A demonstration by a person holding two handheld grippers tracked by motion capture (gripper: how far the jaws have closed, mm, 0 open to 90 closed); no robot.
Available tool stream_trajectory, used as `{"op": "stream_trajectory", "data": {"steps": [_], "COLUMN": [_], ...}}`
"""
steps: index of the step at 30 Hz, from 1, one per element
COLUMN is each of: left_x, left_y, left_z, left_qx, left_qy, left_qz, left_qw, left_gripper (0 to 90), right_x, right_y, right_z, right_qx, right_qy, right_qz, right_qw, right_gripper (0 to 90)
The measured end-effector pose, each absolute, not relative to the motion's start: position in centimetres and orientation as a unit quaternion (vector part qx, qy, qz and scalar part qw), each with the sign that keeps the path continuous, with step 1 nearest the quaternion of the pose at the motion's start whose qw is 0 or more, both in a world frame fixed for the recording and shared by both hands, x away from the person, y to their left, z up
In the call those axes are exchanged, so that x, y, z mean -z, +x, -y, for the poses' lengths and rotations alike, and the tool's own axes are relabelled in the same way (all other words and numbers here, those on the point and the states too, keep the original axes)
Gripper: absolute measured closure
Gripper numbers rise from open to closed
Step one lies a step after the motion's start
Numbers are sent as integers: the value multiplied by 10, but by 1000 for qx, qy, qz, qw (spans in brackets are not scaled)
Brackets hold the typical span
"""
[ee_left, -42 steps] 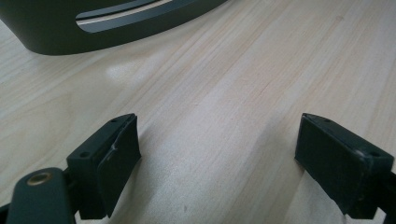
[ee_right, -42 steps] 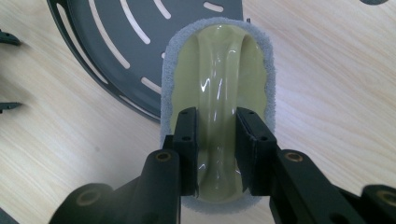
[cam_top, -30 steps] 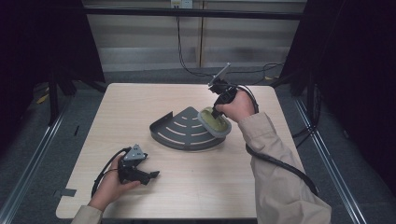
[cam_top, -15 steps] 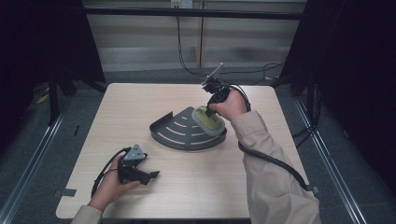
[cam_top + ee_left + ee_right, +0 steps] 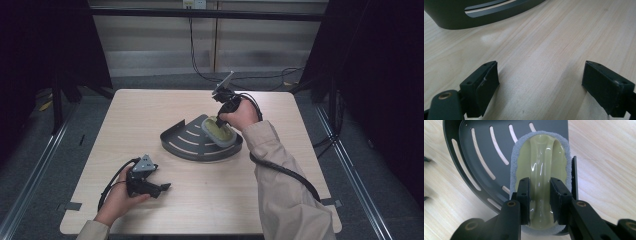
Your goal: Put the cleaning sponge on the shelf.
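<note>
Right tongs (image 5: 539, 195) are clamped on the scrub brush's (image 5: 541, 160) yellow handle over the slotted corner rack (image 5: 479, 157); left tongs (image 5: 541, 87) sit wide open, empty, on the tabletop (image 5: 554, 37).

Rack (image 5: 486, 12) cut off by top edge in left gripper view; sponge's (image 5: 540, 180) near end hidden behind right claw (image 5: 540, 202).

No text, label, brand, number or sign can be read anywhere: none on the rack (image 5: 200, 145), none on the sponge (image 5: 541, 170), none on the table (image 5: 150, 115), none on the back wall at 12 o'clock
</note>
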State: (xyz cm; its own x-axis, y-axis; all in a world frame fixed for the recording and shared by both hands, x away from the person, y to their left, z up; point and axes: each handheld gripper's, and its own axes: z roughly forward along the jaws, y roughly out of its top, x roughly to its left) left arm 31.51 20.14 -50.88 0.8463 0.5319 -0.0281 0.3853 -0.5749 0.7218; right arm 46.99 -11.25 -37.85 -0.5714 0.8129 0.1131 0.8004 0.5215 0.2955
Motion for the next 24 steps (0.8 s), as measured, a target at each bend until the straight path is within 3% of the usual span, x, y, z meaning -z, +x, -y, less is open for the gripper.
{"op": "stream_trajectory", "data": {"steps": [24], "left_x": [509], "left_y": [315], "left_z": [-201], "left_qx": [-96], "left_qy": [882], "left_qz": [-261], "left_qw": [381], "left_gripper": [132], "right_x": [407], "right_y": [471], "right_z": [113], "right_qx": [-147], "right_qy": [449], "right_qz": [-881], "right_qw": [22], "right_gripper": [712]}}
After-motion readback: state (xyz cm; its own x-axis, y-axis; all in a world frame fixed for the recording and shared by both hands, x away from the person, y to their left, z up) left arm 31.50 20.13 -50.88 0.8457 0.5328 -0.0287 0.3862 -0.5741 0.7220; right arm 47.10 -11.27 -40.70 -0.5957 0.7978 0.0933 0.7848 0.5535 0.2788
